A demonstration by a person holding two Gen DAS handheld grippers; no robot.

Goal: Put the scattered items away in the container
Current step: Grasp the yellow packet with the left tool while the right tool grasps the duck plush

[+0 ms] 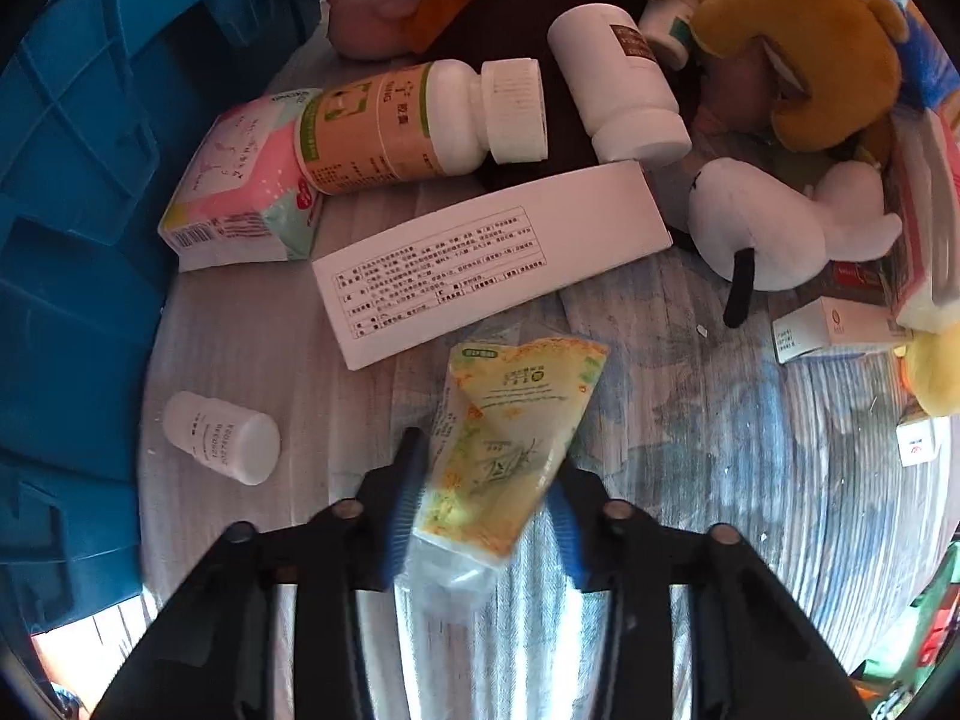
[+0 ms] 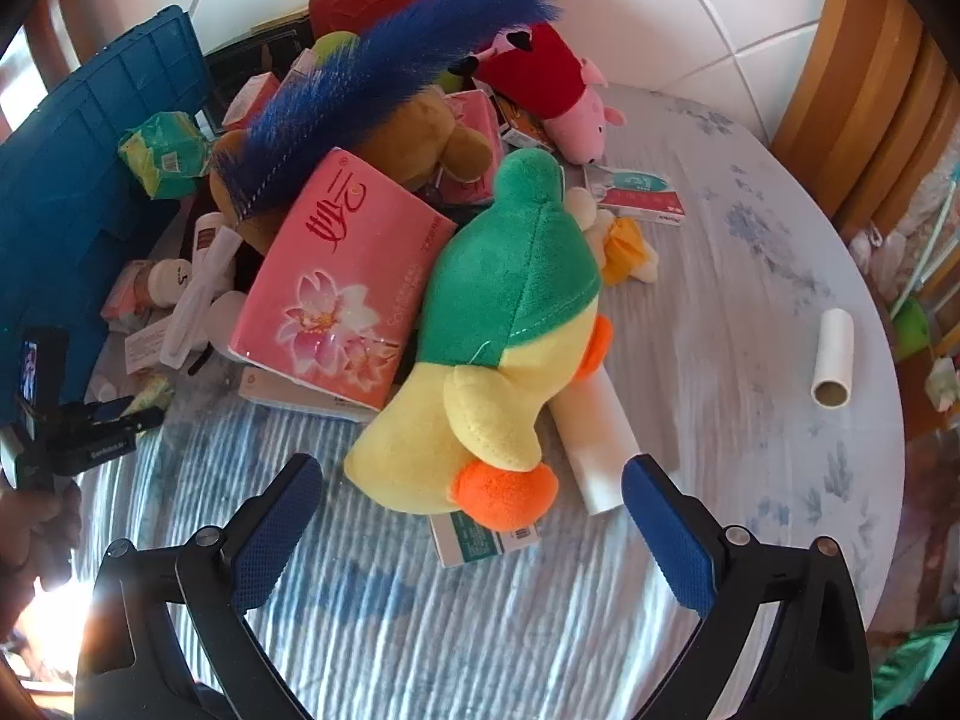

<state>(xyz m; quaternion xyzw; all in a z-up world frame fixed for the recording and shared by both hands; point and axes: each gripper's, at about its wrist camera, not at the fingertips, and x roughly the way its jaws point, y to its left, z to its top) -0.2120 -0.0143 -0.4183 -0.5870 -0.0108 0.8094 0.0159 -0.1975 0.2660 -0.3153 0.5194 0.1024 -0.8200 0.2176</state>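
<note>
In the left wrist view my left gripper points down at the table and is shut on a yellow tissue packet, its blue pads against both sides of the packet's lower end. The blue plastic crate stands just to the left. In the right wrist view my right gripper is open wide. The bottom of a yellow duck plush with a green hat lies between its fingertips, untouched. The crate appears at that view's far left.
Around the packet lie a small white bottle, a flat white box, a labelled bottle and a pink tissue pack. A pink tissue box, blue duster and paper roll lie near the duck.
</note>
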